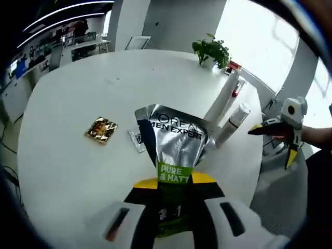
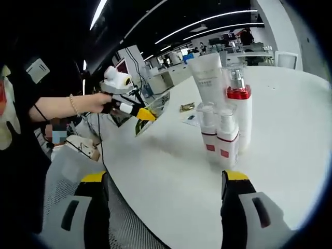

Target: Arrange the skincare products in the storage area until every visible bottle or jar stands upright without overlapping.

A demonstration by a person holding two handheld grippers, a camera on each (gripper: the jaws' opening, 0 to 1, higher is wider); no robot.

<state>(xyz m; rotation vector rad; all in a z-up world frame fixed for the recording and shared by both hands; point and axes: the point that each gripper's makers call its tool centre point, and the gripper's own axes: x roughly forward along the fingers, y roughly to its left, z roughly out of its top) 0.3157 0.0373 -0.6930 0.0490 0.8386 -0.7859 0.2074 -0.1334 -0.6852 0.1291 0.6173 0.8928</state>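
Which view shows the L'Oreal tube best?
Left gripper view: the tube sits centre frame, held in the left tongs, label readable. The right gripper view catches it edge-on and small, held out over the table edge, print unreadable.

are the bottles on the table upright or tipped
Upright: in the right gripper view the bottles stand on their bases in a tight cluster on the table, caps up.

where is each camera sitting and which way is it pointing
left gripper view: rides the left hand-held gripper, looking across the white table at the sachet in its jaws; no body except a forearm at right.
right gripper view: rides the right hand-held gripper, open, facing the bottles; the person's arm shows.
shared: table, bottles, sachet, each other's gripper.
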